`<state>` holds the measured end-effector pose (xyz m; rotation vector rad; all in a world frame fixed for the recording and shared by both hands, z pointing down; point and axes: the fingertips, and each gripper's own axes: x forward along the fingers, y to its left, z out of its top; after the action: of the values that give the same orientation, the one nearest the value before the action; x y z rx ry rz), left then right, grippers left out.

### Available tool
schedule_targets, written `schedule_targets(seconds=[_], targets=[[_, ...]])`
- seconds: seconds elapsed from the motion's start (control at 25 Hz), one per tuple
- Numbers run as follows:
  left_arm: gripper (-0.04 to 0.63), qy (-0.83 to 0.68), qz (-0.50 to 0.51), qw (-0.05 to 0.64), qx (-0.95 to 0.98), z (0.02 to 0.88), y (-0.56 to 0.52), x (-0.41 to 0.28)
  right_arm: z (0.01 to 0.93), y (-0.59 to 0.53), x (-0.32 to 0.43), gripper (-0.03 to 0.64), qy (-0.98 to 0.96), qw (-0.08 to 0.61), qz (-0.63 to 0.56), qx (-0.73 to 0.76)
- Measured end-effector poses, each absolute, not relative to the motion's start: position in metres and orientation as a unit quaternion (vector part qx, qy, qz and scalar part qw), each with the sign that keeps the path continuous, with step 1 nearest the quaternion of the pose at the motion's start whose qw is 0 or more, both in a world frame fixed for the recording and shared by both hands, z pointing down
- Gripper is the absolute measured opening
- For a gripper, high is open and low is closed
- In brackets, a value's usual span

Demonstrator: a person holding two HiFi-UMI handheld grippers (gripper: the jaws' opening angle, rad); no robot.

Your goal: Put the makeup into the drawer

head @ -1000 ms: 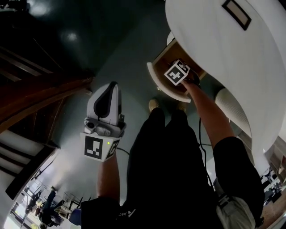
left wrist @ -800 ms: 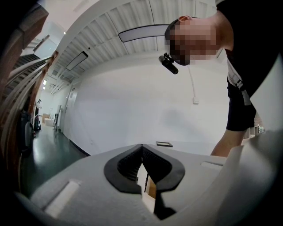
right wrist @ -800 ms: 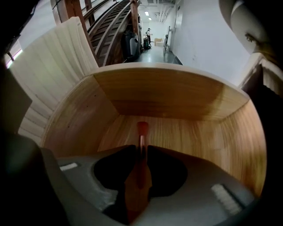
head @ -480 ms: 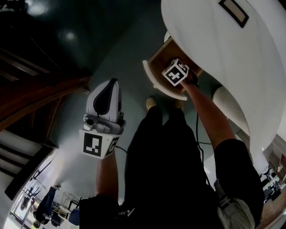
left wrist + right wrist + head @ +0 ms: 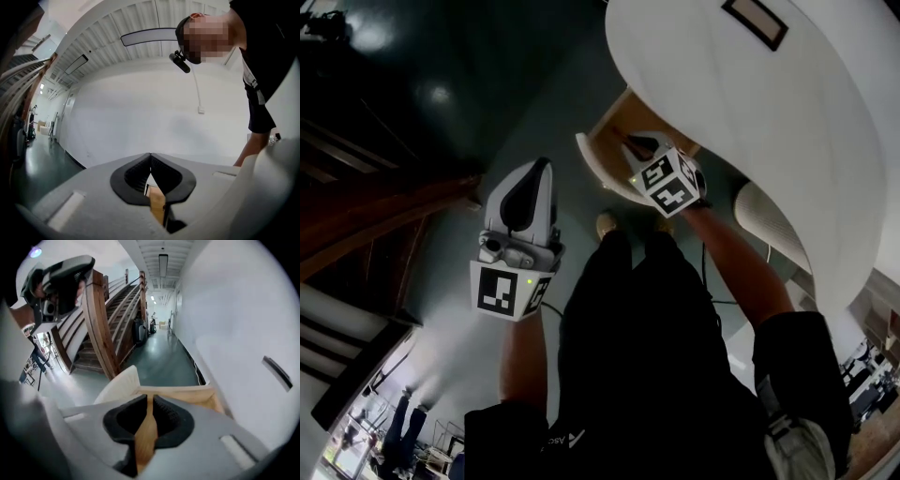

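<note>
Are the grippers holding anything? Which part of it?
Nothing is held. The left hand-held gripper is shut empty; the right hand-held gripper has just been closing its jaws on nothing, above the wooden drawer.

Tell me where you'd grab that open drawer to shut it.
Probably the drawer's curved cream front panel, pinched over its top edge from above. It juts clear of the white table, leaving that rim exposed, and no handle shows in these views.

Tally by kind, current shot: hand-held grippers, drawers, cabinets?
hand-held gripper: 2 (left hand-held gripper; right hand-held gripper, jaws have just been closing, nothing between them)
open drawer: 1
white cabinet: 1
Total: 4
</note>
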<state>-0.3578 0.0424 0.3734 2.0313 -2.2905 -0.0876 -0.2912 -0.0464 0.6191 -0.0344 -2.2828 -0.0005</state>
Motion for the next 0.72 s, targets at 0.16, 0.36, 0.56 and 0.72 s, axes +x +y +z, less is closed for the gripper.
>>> schedule_targets(seconds=[0.16, 0.36, 0.56, 0.72], targets=[[0.011, -0.741, -0.030, 0.031, 0.671, 0.360, 0.032, -0.341, 0.552, -0.045, -0.285, 0.022, -0.938, 0.346, 0.006, -0.008], [0.011, -0.730, -0.033, 0.020, 0.682, 0.344, 0.019, -0.315, 0.477, -0.044, -0.270, 0.008, -0.965, 0.262, 0.011, -0.004], [0.011, -0.719, -0.036, 0.006, 0.694, 0.322, 0.005, -0.283, 0.406, -0.037, -0.243, 0.005, -0.986, 0.167, 0.016, -0.016], [0.011, -0.712, -0.038, -0.007, 0.701, 0.308, -0.003, -0.256, 0.354, -0.031, -0.216, 0.005, -0.996, 0.086, 0.004, -0.022]])
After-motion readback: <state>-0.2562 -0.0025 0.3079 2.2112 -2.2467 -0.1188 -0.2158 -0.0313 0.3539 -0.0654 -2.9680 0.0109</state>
